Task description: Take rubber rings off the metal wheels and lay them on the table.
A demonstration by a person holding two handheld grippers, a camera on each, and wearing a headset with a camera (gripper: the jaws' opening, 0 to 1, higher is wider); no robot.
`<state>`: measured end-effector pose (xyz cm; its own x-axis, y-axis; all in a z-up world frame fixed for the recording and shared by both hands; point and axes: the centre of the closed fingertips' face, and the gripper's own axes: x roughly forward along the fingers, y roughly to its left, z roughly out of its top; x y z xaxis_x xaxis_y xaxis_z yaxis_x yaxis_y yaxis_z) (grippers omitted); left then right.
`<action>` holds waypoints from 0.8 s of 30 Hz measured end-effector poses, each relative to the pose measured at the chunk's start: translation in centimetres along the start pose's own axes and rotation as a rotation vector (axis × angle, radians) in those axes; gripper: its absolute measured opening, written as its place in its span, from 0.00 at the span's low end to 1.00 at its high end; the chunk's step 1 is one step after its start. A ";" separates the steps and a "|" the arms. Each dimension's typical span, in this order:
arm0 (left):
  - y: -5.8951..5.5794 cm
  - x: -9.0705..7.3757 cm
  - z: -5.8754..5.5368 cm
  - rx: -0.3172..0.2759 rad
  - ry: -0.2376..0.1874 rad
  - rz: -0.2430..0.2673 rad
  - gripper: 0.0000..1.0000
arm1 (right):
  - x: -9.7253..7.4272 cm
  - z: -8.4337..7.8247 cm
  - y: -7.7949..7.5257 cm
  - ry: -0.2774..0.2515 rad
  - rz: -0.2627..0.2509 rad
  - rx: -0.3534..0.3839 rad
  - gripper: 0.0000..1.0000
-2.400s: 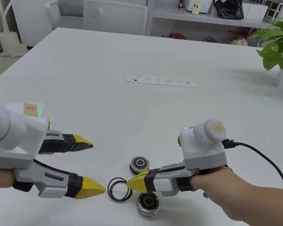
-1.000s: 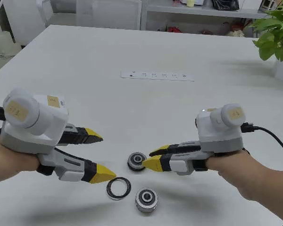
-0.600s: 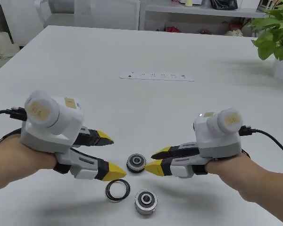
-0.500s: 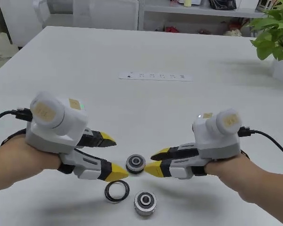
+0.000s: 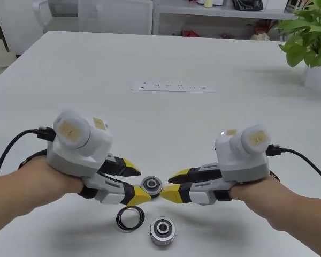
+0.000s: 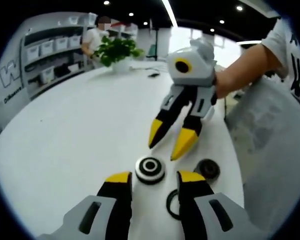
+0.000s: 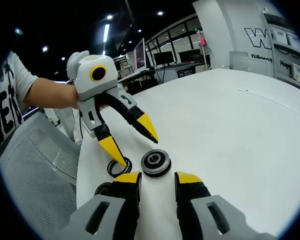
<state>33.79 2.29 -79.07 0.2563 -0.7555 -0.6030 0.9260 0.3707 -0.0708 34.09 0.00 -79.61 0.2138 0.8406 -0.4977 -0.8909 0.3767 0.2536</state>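
Wheel sits on the table between left gripper and right gripper, both with jaws apart. Loose rings lie just beside it. Uneven closing would likely skid the wheel away, or the opposing tips might clash.

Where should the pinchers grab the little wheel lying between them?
Probably by its round outer rim, from the sides: the wheel lies flat on the table, with the open left gripper and right gripper facing it from opposite sides.
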 end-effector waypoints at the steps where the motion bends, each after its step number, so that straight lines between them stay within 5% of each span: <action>1: 0.0 0.1 0.0 -0.001 0.001 0.001 0.34 | 0.0 0.0 0.0 0.000 -0.001 0.000 0.23; 24: 0.4 1.3 0.6 0.053 0.001 0.034 0.14 | 0.8 -0.2 0.2 0.005 0.005 -0.023 0.25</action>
<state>34.66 1.12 -79.35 0.2881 -0.7423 -0.6050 0.9302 0.3671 -0.0075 33.97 0.68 -80.12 0.2073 0.8406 -0.5004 -0.9010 0.3633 0.2372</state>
